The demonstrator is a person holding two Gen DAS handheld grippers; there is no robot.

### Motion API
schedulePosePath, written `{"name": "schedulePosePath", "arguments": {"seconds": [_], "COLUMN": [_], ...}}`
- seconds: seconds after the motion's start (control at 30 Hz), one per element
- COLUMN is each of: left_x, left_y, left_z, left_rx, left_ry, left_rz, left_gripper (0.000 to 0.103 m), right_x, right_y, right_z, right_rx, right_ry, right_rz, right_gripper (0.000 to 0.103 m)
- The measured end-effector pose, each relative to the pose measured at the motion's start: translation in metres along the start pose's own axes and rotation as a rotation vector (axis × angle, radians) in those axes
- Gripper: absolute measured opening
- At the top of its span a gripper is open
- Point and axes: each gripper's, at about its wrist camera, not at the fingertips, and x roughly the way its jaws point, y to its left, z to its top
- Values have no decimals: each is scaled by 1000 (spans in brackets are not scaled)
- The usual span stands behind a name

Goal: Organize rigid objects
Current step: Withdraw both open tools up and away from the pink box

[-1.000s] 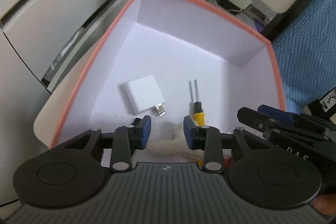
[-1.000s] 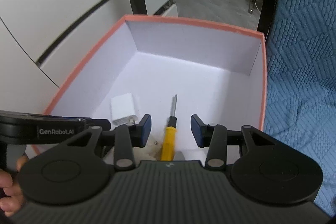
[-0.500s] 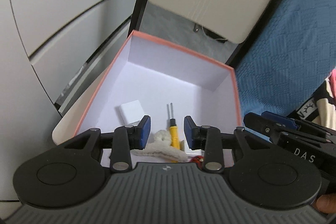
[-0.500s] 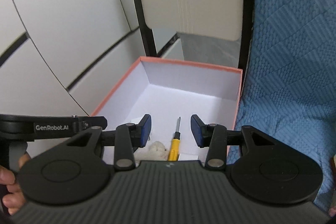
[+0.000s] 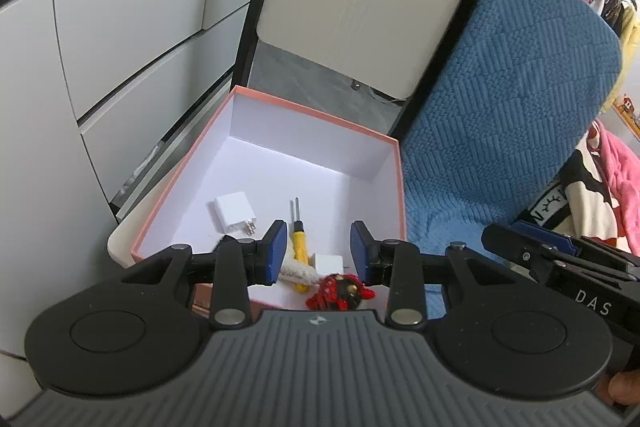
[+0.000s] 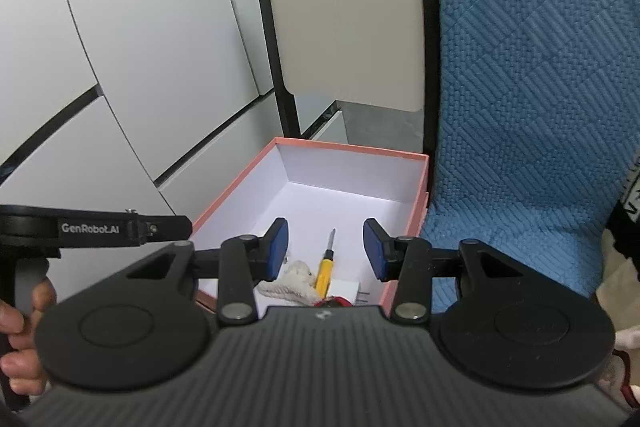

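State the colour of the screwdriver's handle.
Yellow, with a black collar; the screwdriver shows best in the left wrist view.

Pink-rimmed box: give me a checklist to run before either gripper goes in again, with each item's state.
1. Left gripper open and empty: ok.
2. Right gripper open and empty: ok.
3. Both grippers above the box rim, not inside: ok.
4. Yellow screwdriver lying flat on the box floor: ok.
5. White charger apart from the screwdriver, with room around it: ok.
6. Near corner uncluttered: not ok; a cream knitted piece, a red and black knitted toy and a small white block crowd there.
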Motion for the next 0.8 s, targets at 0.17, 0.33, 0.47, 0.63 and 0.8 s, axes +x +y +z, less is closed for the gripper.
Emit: {"name": "schedulePosePath", "arguments": {"seconds": [0.17, 0.33, 0.47, 0.63, 0.8], "left_x": [-15, -31, -42, -50, -54], "left_y": [-17, -25, -26, -29, -34], "left_z": [-21, -37, -48, -59, -72], "left_rx": [26, 36, 33, 23, 19], "left_ry": [7, 2, 1, 7, -3], "left_rz": [-15, -14, -11, -11, 3], "left_gripper": [40, 40, 40, 40, 40], "right_x": [-26, -43, -56, -66, -71], "right_y": [-4, -4, -7, -11, -12], "right_z": [-13, -24, -31, -41, -52], "right_rx": [9, -3, -1, -1, 0], "right_ry": [-17, -27, -31, -30, -16], "right_rz": [-3, -12, -16, -31, -51], "right_gripper": [45, 45, 45, 45, 45]}}
